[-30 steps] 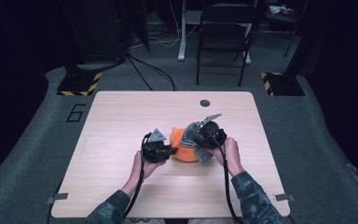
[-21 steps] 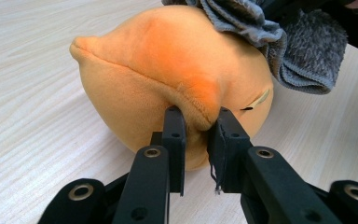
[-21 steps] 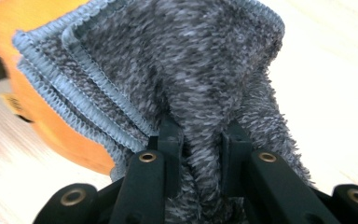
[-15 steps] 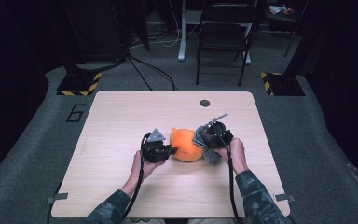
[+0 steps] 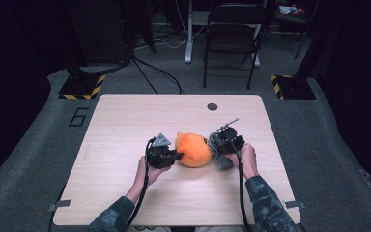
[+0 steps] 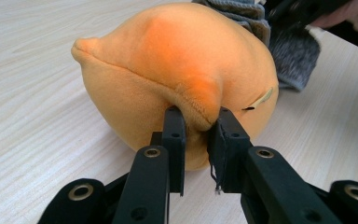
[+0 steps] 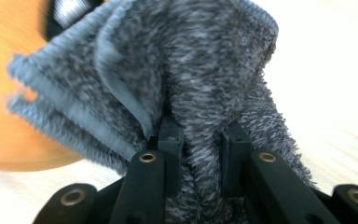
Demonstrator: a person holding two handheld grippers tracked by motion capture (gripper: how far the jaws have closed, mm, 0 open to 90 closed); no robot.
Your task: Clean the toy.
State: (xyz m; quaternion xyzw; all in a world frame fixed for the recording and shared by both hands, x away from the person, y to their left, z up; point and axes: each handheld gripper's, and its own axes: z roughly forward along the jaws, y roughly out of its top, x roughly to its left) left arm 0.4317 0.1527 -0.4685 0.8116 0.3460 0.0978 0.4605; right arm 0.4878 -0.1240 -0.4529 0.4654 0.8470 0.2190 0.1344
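Plush [image 5: 194,150], orange and round, sits on the table [image 5: 125,121] near its middle, between the two grippers. The left gripper [image 6: 196,140] has its jaws pinched on a small fold of the plush's fabric, low on the side facing the person's left hand [image 5: 147,171]. On the far side, a grey cloth [image 7: 191,84] lies against the plush; the right gripper [image 7: 199,140] has its jaws clamped on a bunched ridge of that cloth, with loose folds spilling to either side.

The left hold looks thin: just a nip of fabric, so a hard rub or tug from the cloth side could pull the fold free and let the plush roll away. The cloth is gripped by one ridge only, so its loose folds may drag or bunch rather than wipe flat.
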